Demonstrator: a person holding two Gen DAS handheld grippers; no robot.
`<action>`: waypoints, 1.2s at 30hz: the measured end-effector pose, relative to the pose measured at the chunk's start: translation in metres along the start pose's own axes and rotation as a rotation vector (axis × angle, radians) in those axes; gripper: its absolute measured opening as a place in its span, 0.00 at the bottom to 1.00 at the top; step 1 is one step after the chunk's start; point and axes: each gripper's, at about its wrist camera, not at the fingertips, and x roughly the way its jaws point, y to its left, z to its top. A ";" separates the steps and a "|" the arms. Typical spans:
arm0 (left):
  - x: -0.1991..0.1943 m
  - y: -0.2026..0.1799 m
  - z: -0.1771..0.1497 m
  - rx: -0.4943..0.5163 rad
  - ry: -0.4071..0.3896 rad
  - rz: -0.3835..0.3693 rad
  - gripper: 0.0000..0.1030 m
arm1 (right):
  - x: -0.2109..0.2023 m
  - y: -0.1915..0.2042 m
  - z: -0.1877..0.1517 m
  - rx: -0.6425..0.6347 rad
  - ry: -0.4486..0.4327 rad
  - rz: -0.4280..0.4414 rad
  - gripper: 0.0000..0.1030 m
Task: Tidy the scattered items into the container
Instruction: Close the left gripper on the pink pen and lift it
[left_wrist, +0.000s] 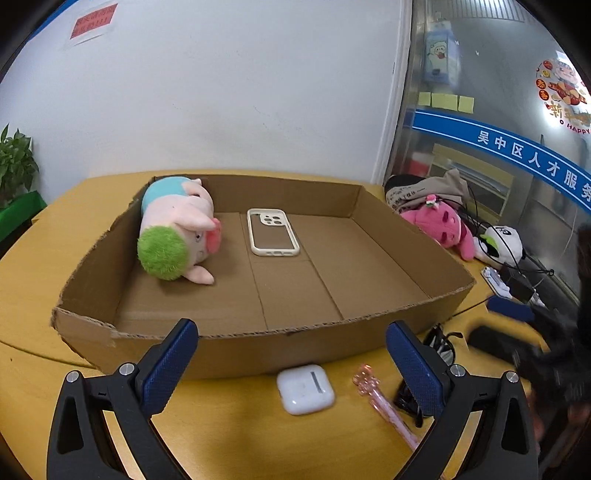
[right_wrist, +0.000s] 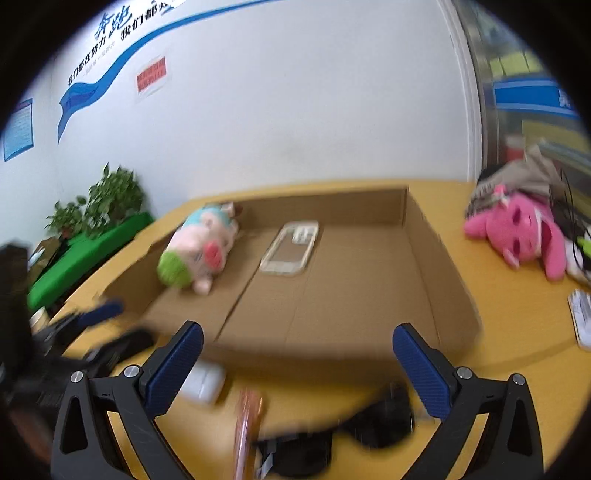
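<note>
An open cardboard box (left_wrist: 240, 354) (right_wrist: 424, 258) lies on the yellow table. Inside it are a pink pig plush with green hair (left_wrist: 177, 229) (right_wrist: 195, 251) and a beige phone case (left_wrist: 272, 232) (right_wrist: 290, 247). On the table in front of the box lie a white earbuds case (left_wrist: 305, 388) (right_wrist: 205, 380), a pink pen (left_wrist: 384, 402) (right_wrist: 248, 417) and black sunglasses (left_wrist: 410, 398) (right_wrist: 376, 421). My left gripper (left_wrist: 291, 326) is open above the earbuds case, holding nothing. My right gripper (right_wrist: 298, 329) is open above the pen and sunglasses, and its view is blurred.
A pink plush (left_wrist: 443, 225) (right_wrist: 524, 229), a white plush (left_wrist: 502, 243), a grey bag (left_wrist: 424, 192), cables and a black adapter (left_wrist: 517, 284) crowd the table to the right of the box. A plant (left_wrist: 14, 162) (right_wrist: 99, 206) stands far left. A wall is behind.
</note>
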 end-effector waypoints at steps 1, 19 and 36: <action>0.001 -0.003 -0.001 -0.004 0.020 -0.004 1.00 | -0.011 0.001 -0.012 -0.004 0.030 0.002 0.99; 0.039 -0.030 -0.040 -0.100 0.315 -0.083 0.84 | 0.011 0.051 -0.101 -0.094 0.350 -0.009 0.94; 0.049 -0.041 -0.049 -0.080 0.392 -0.148 0.61 | -0.006 0.060 -0.106 -0.100 0.333 -0.006 0.09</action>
